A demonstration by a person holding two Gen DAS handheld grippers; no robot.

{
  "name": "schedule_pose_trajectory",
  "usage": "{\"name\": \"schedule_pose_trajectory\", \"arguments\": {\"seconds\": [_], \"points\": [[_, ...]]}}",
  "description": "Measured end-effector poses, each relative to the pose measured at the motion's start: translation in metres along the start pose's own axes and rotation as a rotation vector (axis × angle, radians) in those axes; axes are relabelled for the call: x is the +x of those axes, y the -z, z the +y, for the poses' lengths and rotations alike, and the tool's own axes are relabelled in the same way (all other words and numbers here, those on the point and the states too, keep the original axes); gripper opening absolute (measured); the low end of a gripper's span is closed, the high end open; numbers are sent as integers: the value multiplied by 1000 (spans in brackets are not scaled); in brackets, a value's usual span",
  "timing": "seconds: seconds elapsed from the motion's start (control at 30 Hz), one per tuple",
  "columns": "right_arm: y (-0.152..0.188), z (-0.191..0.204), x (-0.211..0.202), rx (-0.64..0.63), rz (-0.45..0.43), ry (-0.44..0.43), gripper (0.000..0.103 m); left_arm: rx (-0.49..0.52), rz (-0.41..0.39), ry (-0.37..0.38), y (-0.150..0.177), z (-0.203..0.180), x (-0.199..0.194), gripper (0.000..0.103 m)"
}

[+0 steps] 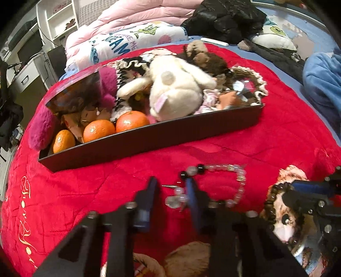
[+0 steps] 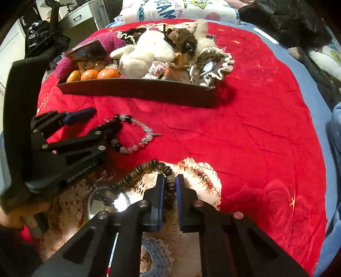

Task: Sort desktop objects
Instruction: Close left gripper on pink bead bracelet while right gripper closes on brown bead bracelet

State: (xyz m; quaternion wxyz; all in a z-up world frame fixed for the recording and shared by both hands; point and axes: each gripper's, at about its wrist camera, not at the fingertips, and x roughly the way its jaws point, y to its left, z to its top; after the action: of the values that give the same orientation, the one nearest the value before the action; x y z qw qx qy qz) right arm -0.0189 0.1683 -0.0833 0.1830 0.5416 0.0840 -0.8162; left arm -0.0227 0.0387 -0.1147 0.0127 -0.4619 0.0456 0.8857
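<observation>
A red quilted blanket (image 1: 266, 136) with gold lettering is covering a bed; behind it a pink duvet (image 1: 132, 15), a cartoon-print pillow (image 1: 136, 38) and dark clothing (image 1: 230, 19) are lying in a heap, and white shelves (image 1: 57, 19) and a drawer unit are standing off to the left; a long dark tray (image 2: 138, 90) is sitting across the blanket, holding three oranges (image 1: 99, 130), a white plush toy (image 1: 170, 93), a brown plush toy (image 2: 183, 40) and crocheted pieces

Only the right wrist view is showing a small shiny metal bowl (image 2: 108, 202) on a printed patch of the blanket, with one end of a brown bead bracelet (image 2: 149, 168) trailing into it; only the left wrist view is showing the shelves

A clear and pink bead bracelet (image 1: 234, 170) with a few black beads is lying on the blanket in front of the tray; the left gripper (image 1: 171, 187) is standing partly open over its near end, one blue finger touching the beads, though a firm grip cannot be told; the right gripper (image 2: 170, 183) is standing narrow, its two blue fingers closing around the brown bead bracelet, just beside the bowl
</observation>
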Motion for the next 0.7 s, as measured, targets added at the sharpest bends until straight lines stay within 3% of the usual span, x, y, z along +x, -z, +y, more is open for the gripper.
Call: {"name": "schedule_pose_trajectory", "arguments": {"seconds": [0.13, 0.23, 0.7], "points": [[-2, 0, -4, 9, -14, -8, 10, -6, 1, 14, -2, -1, -5, 17], [-3, -5, -7, 12, -27, -11, 10, -8, -10, 26, 12, 1, -10, 3], [-16, 5, -30, 44, -161, -10, 10, 4, -56, 60, 1, -4, -25, 3]]}}
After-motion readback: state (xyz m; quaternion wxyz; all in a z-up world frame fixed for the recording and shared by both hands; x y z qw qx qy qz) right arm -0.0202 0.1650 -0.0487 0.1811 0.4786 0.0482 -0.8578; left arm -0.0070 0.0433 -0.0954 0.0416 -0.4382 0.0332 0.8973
